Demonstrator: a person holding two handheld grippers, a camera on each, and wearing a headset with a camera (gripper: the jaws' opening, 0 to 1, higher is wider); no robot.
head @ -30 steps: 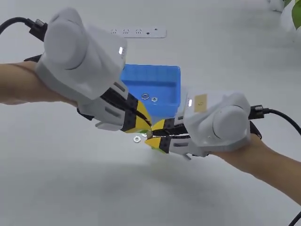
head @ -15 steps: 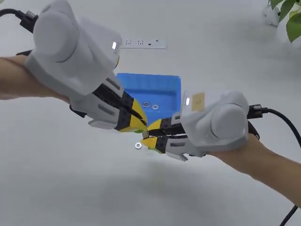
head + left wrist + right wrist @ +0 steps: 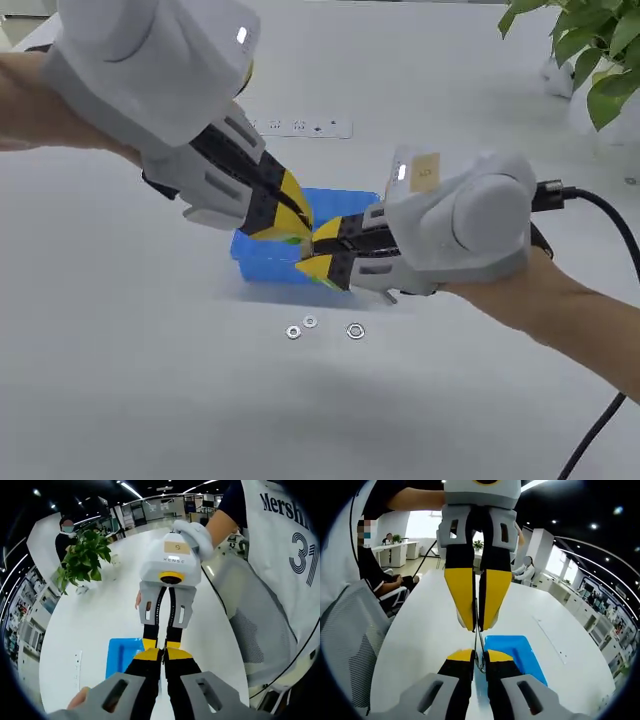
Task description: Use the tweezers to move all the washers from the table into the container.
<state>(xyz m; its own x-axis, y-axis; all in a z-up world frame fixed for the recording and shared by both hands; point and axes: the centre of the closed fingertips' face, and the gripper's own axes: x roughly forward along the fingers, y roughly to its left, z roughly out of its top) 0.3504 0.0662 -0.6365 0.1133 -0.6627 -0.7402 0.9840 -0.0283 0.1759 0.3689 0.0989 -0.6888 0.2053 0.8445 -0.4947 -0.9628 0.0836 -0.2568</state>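
Washers (image 3: 355, 331), three of them, are lying in the head view on the white table (image 3: 120, 390), close together and just in front of the blue container (image 3: 262, 258). Above them the left gripper (image 3: 300, 228) and the right gripper (image 3: 318, 258) are meeting tip to tip, over the front edge of the container. A power strip (image 3: 300, 127) is lying on the table behind them, and a green plant (image 3: 590, 50) is standing in the far right corner.

In the left gripper view, its own yellow-tipped jaws are standing almost closed, with only a thin slit between them. The right gripper is pointing straight at them with its tips touching or nearly touching, and the container is lying below, to the left.

In the right gripper view, the thin metal tweezers (image 3: 479, 645) are running from the left gripper's jaws down into this gripper's own jaws. Both pairs of jaws are pressing closed on the tweezers. The container is lying just to the right of the tips.
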